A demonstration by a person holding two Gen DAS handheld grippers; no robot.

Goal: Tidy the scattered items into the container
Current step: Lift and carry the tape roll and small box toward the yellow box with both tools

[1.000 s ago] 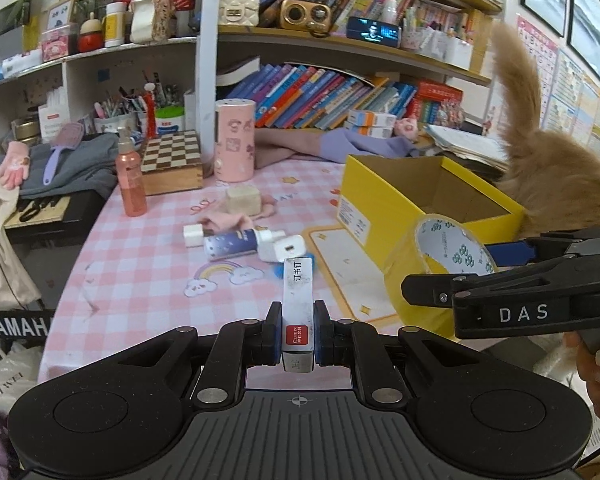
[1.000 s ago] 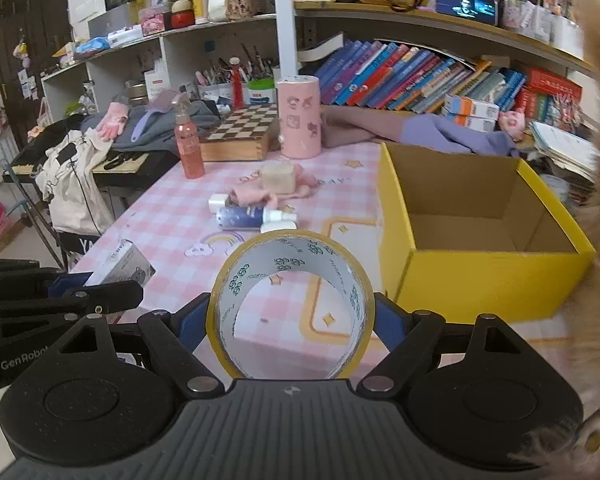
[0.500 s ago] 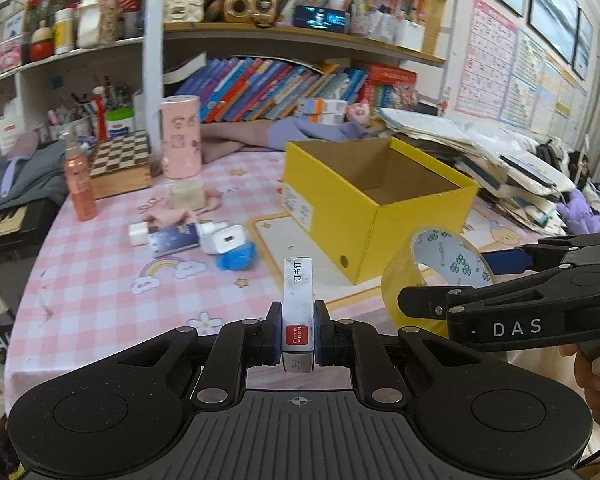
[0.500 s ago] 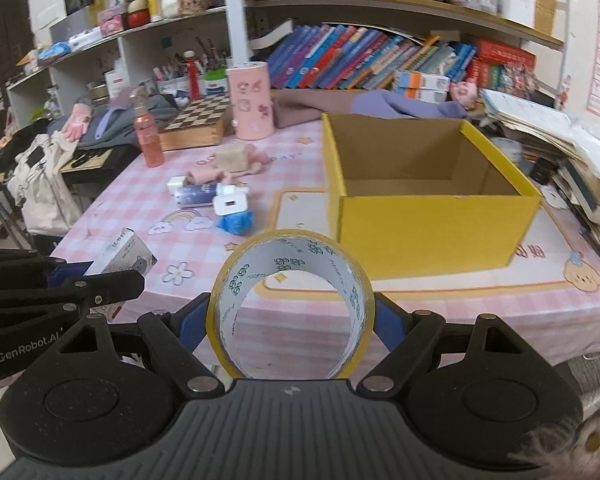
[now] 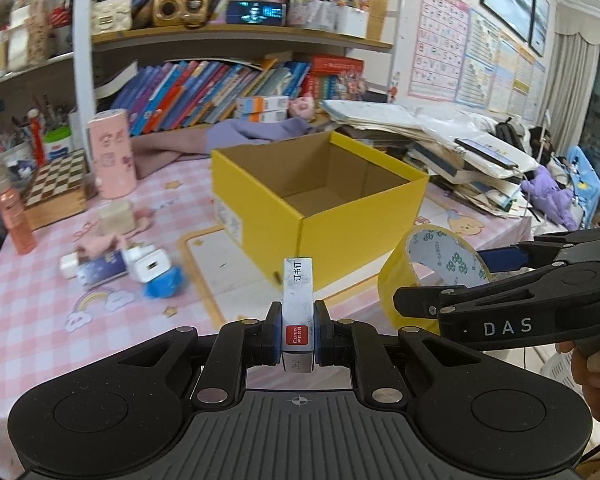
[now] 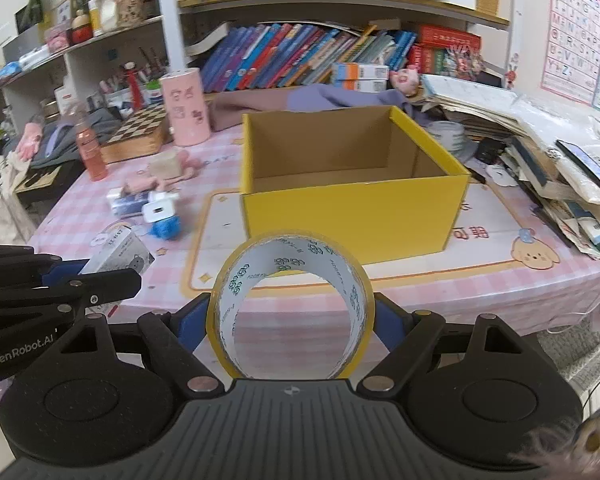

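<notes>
My left gripper (image 5: 297, 336) is shut on a small white staple box (image 5: 297, 296), held upright in front of the open yellow cardboard box (image 5: 360, 220). My right gripper (image 6: 292, 312) is shut on a roll of yellow tape (image 6: 290, 256), its blue pads pressing both sides. That roll (image 5: 432, 264) also shows in the left wrist view, right of the staple box. The yellow box (image 6: 352, 208) stands on the pink checked tablecloth just beyond both grippers. In the right wrist view the left gripper (image 6: 112, 268) and its staple box (image 6: 118, 250) sit at the lower left.
Left of the yellow box lie a white charger (image 5: 152, 268), a blue fuzzy item (image 5: 164, 286), a dark blue tube (image 5: 100, 272) and pink cloth (image 5: 100, 240). A pink canister (image 5: 112, 158), a chessboard box (image 5: 56, 188) and an orange bottle (image 5: 14, 212) stand behind. Stacked books and papers (image 5: 460, 160) crowd the right.
Both grippers have swung to the right along the table's front with their loads still gripped. The yellow box now sits in front of them. The furry orange animal has left the view.
</notes>
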